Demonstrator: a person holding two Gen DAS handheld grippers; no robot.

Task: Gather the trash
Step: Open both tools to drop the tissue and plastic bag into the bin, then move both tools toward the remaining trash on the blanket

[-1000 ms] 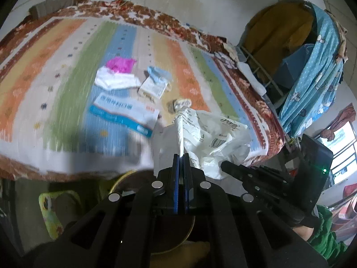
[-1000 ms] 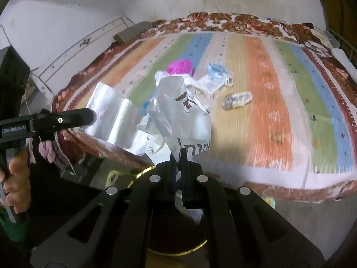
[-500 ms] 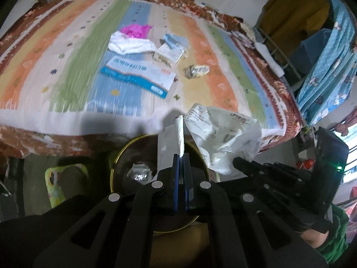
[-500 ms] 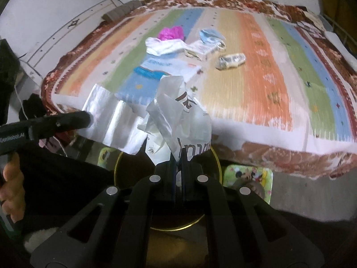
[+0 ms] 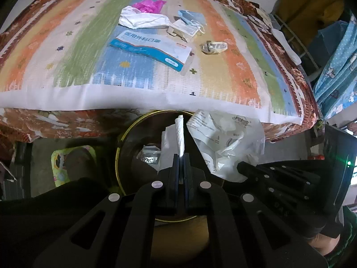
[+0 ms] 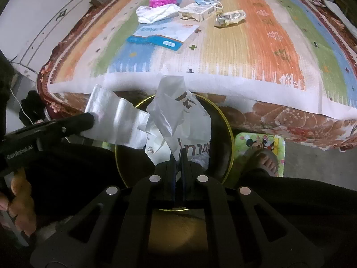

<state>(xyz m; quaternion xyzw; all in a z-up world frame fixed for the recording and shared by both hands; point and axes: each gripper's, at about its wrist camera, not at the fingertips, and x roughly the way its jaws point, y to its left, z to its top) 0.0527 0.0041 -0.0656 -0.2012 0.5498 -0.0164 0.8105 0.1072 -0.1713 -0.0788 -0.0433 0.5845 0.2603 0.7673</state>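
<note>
While both clamp white plastic bag (image 6: pixel 178 122), left tool (image 5: pixel 181 156), right tool (image 6: pixel 177 156) above bin (image 6: pixel 227 125).

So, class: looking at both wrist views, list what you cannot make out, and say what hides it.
- Inside of the round gold-rimmed black bin: mostly covered, in both views, by the crumpled white printed plastic bag and the folded white wrapper.
- Bin's near rim: hidden by the gripper bodies.
- Print on the flat blue-and-white mask packet: too small to read.
- Bed's far end: cut off by the edge of the right wrist view.
</note>
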